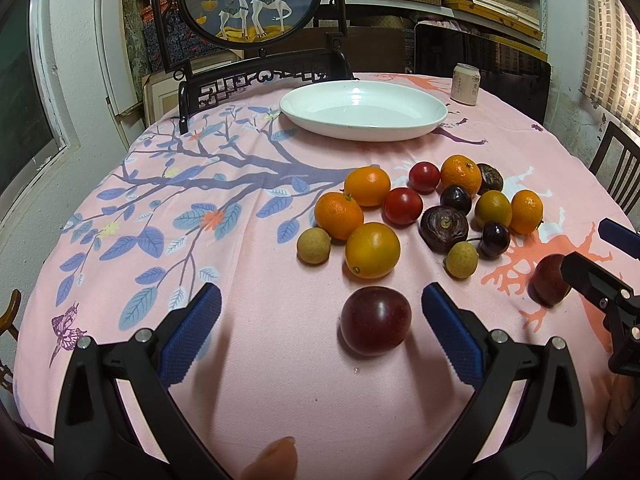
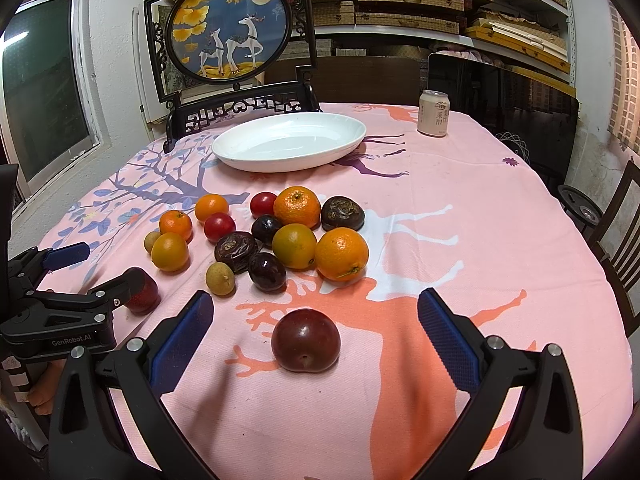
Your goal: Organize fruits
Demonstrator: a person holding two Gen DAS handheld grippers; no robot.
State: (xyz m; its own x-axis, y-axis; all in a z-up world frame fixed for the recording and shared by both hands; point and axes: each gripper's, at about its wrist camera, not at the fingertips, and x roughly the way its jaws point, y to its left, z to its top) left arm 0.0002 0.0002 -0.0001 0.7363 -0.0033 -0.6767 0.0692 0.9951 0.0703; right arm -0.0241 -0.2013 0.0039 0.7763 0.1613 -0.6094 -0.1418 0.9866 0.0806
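While both tools gape, plums (image 1: 375, 320) (image 2: 306, 340) lie between their fingers.

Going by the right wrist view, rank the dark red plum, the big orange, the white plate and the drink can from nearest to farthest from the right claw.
1. Dark red plum: between the open right claw fingers, untouched.
2. Big orange: just beyond the plum, at the front right of the fruit pile.
3. White plate: past the pile, left of centre.
4. Drink can: far right, farthest back.
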